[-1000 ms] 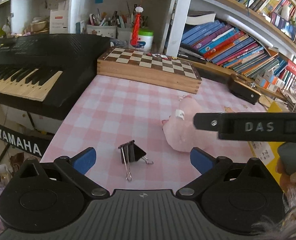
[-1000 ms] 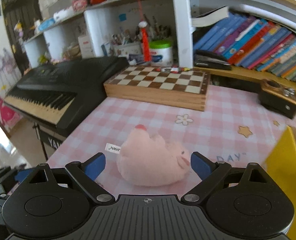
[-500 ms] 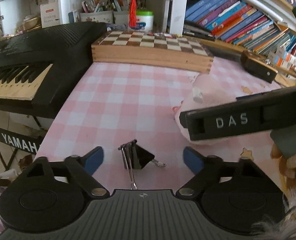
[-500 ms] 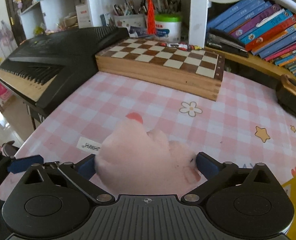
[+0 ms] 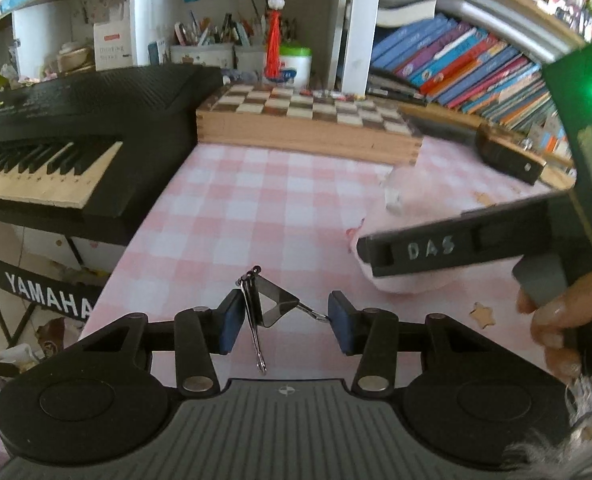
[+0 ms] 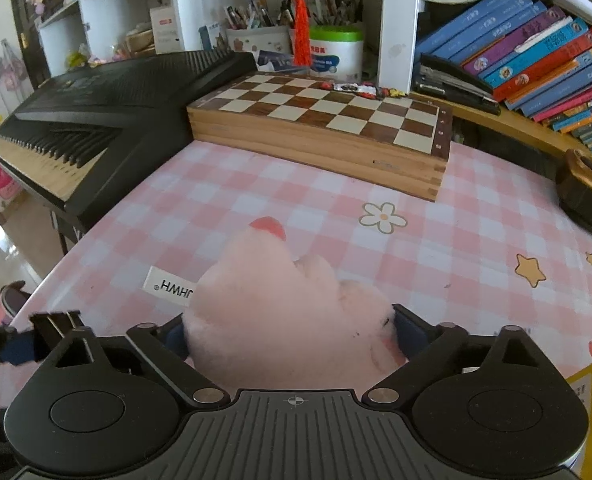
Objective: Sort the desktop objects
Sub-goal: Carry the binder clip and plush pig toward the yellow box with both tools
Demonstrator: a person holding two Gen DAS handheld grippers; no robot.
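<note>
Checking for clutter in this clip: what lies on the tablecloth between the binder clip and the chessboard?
Nothing: in the left wrist view, only bare pink checked tablecloth runs from the binder clip up to the chessboard.

**Binder clip between the jaws**

Left gripper (image 5: 284, 322) has just been closing its jaws on the black binder clip (image 5: 270, 306) on the pink checked table (image 5: 264, 200); blue pads touch its handles. Right gripper's bar lies across the pink plush (image 5: 400, 208) nearby.
</note>
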